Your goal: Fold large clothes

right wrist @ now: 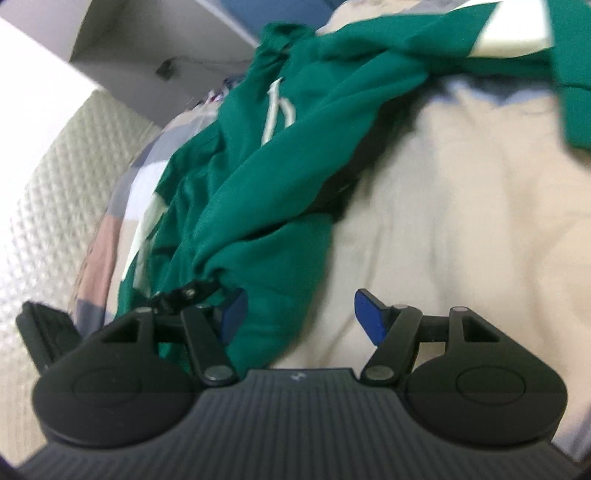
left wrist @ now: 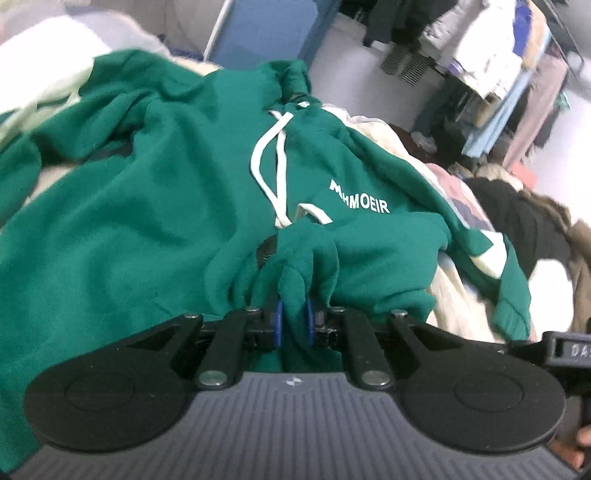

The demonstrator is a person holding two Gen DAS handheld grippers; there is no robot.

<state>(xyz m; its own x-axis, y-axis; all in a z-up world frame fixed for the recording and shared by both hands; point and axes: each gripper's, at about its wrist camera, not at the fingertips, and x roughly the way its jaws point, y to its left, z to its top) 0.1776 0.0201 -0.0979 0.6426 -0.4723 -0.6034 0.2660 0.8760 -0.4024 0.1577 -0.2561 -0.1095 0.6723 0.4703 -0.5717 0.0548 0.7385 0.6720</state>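
Mostly beige bedding [right wrist: 461, 206], clothes rack [left wrist: 517, 74] (blurry bkgd)

A crowded rack of hanging garments [left wrist: 517, 62] lined the pale floor [left wrist: 354, 59], a blue upright panel [left wrist: 266, 33] stood behind, and white walls [right wrist: 140, 40] met a quilted cream cover [right wrist: 55, 184].

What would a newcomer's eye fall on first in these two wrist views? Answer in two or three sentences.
The green hoodie with white drawstrings sprawls across a cream blanket. The left gripper pinches a bunch of its fabric low in the centre, while the right gripper stands open over its edge.
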